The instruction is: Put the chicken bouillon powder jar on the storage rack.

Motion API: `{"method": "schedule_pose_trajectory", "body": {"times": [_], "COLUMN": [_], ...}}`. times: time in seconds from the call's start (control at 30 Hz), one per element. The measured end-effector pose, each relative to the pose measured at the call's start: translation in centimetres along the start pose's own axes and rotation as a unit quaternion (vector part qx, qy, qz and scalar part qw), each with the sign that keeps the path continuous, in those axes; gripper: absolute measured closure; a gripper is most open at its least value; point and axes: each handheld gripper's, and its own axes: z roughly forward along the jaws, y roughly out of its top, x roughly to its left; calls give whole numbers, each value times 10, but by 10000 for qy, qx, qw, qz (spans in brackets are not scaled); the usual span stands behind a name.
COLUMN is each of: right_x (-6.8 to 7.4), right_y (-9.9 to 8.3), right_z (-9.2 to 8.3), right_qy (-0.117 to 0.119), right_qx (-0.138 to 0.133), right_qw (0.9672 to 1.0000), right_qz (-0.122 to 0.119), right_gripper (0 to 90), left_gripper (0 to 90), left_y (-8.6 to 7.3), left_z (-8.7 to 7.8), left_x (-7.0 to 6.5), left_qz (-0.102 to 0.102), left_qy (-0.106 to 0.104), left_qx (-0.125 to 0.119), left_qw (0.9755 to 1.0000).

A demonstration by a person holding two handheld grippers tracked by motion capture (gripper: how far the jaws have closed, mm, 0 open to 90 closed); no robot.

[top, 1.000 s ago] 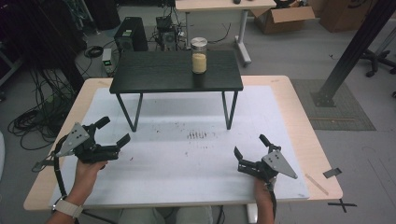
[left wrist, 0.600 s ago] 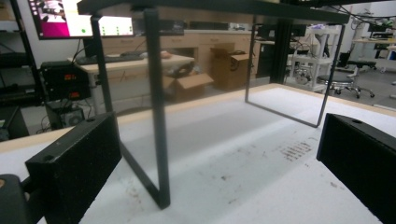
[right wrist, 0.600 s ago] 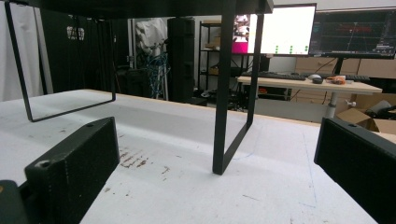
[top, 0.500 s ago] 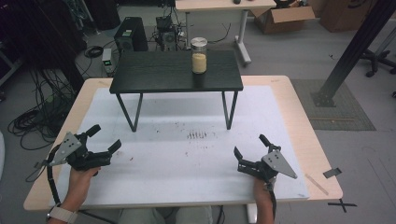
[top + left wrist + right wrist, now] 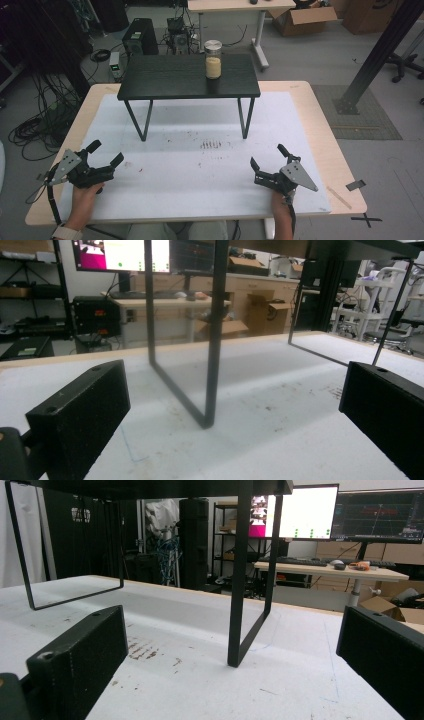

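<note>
A glass jar (image 5: pixel 213 59) with a metal lid and pale yellow contents stands upright on a small black table (image 5: pixel 165 77) at the back of the white mat (image 5: pixel 200 165). My left gripper (image 5: pixel 105 153) rests near the mat's front left, open, with nothing between its jaws. My right gripper (image 5: pixel 268 156) rests near the front right, also open and holding nothing. In the left gripper view (image 5: pixel 230 405) a black table leg (image 5: pixel 212 340) stands just ahead between the jaws. Between the jaws in the right gripper view (image 5: pixel 230 650), another table leg (image 5: pixel 239 580) stands ahead.
Brown smudges (image 5: pixel 210 145) mark the mat in front of the black table. The wooden tabletop (image 5: pixel 330 150) frames the mat, with tape pieces at its right edge. Beyond lie cables, computer boxes (image 5: pixel 140 37), a cardboard box (image 5: pixel 305 17) and a black post (image 5: pixel 380 50).
My left gripper has drifted left and toward the front edge of the mat, staying open. The right gripper and the jar have stayed where they were.
</note>
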Motion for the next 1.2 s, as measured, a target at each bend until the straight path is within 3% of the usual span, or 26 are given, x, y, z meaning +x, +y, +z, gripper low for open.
{"method": "schedule_pose_trajectory", "body": {"times": [0.53, 0.67, 0.83, 0.97, 1.2], "right_x": [1, 1, 1, 1, 1], "right_y": [0, 0, 0, 0, 0], "right_z": [0, -1, -1, -1, -1], "right_qy": [-1, -2, -3, -6, -10], "right_qx": [-20, -23, -28, -27, -35], "right_qw": [10000, 10000, 10000, 10000, 10000], "right_qz": [-29, -35, -40, -41, -53], "right_gripper": [0, 0, 0, 0, 0], "left_gripper": [2, 2, 2, 2, 2], "left_y": [-17, -18, -19, -21, -21], "left_z": [-6, -5, -7, -10, -10], "left_x": [0, -2, -5, -5, -6], "left_qz": [76, 179, 330, 293, 305], "left_qy": [152, 178, 260, 295, 302], "left_qx": [8, 55, -32, -200, -220], "left_qw": [9999, 9997, 9991, 9989, 9988]}}
